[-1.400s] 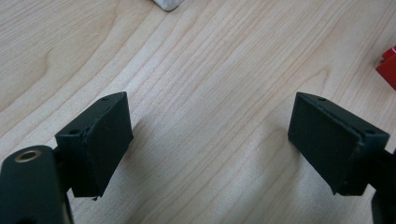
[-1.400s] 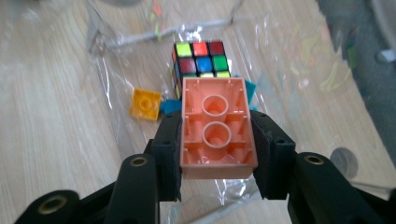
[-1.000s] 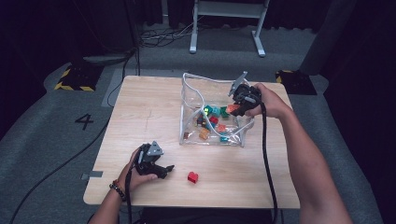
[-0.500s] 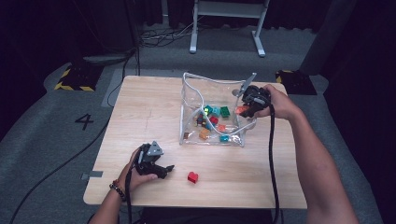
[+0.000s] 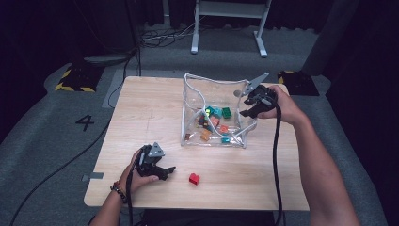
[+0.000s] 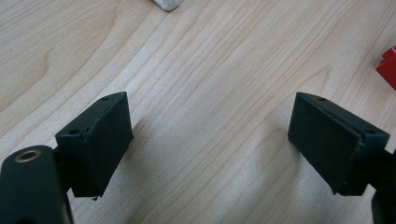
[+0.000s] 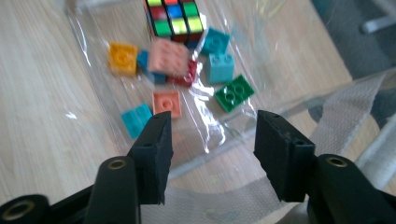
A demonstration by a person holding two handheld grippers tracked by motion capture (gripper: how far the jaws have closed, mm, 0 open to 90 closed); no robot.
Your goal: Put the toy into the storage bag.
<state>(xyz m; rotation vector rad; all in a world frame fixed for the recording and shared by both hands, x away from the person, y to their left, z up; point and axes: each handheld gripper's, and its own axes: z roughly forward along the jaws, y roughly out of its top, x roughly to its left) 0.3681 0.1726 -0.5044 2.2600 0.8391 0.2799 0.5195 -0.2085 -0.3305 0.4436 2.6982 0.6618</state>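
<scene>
High view: clear bag (image 5: pixel 214 115) sits mid-table (image 5: pixel 141 113), blocks and a colour cube inside. Right gripper (image 5: pixel 253 109) at bag's 3 o'clock edge; its jaws have just been opening, now part-open w/ nothing pinched. In right gripper view, bag rim (image 7: pixel 219 154) runs between them, green block (image 7: pixel 234 92) at 12 o'clock. Left gripper (image 5: pixel 165 172) rests at table's 7 o'clock, jaws wide, empty; red block (image 5: pixel 194 179) just beside, at its 3 o'clock.
</scene>
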